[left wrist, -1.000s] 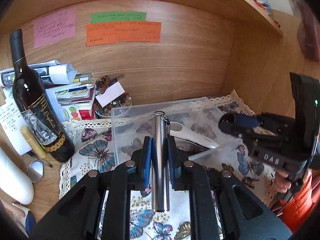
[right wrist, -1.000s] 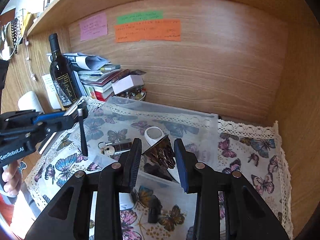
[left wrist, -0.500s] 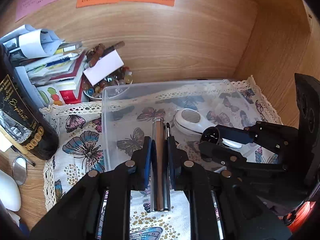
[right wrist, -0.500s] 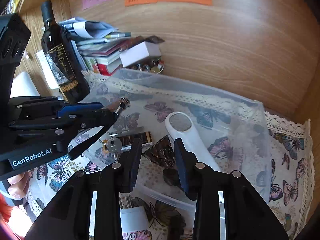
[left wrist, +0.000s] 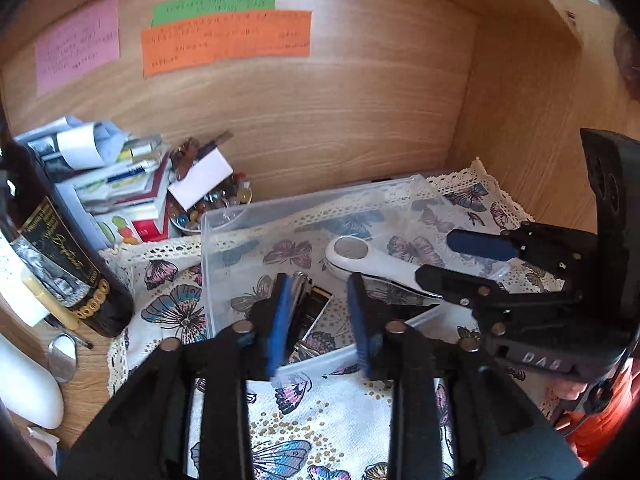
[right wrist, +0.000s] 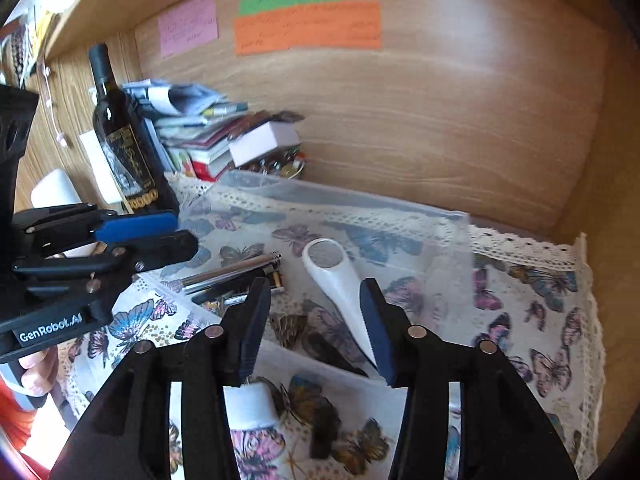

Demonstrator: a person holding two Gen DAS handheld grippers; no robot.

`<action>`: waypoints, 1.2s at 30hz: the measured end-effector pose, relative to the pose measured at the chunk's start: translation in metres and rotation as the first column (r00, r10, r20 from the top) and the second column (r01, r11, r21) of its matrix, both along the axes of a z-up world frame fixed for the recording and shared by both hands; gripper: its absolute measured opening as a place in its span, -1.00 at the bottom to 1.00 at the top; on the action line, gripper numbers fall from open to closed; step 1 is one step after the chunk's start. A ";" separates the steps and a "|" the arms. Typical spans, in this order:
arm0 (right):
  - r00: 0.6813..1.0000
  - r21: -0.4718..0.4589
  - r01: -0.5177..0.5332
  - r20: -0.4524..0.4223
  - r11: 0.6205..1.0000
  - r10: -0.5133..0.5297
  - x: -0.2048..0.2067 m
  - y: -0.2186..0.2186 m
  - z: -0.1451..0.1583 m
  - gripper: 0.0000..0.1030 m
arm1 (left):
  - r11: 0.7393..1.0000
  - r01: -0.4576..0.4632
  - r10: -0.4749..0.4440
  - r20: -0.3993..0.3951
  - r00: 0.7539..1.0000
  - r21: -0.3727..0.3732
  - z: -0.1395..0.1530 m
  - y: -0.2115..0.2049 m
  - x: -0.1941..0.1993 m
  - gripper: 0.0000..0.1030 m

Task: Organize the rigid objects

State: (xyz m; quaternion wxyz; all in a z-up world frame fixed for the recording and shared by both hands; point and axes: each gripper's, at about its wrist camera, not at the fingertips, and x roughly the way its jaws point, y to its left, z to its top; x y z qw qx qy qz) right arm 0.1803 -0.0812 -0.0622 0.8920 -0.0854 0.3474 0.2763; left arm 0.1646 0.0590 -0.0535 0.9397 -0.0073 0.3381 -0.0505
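Lying inside the clear plastic bin, the silver metal tube rests beside a white magnifier. Only the right wrist view shows its full length; the left gripper, spread and empty, hides most of it. The right gripper likewise gapes, holding nothing.

Wine bottle stands at nine o'clock, paper stack beside it, orange note at twelve.

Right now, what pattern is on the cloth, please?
Colourful butterflies on the white, lace-edged cloth; right wrist view.
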 end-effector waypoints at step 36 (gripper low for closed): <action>0.983 -0.126 -0.019 -0.186 0.992 -0.005 -0.031 -0.032 -0.075 -0.04 | 0.971 0.196 -0.228 -0.265 0.937 -0.139 -0.085 -0.052 -0.005 -0.33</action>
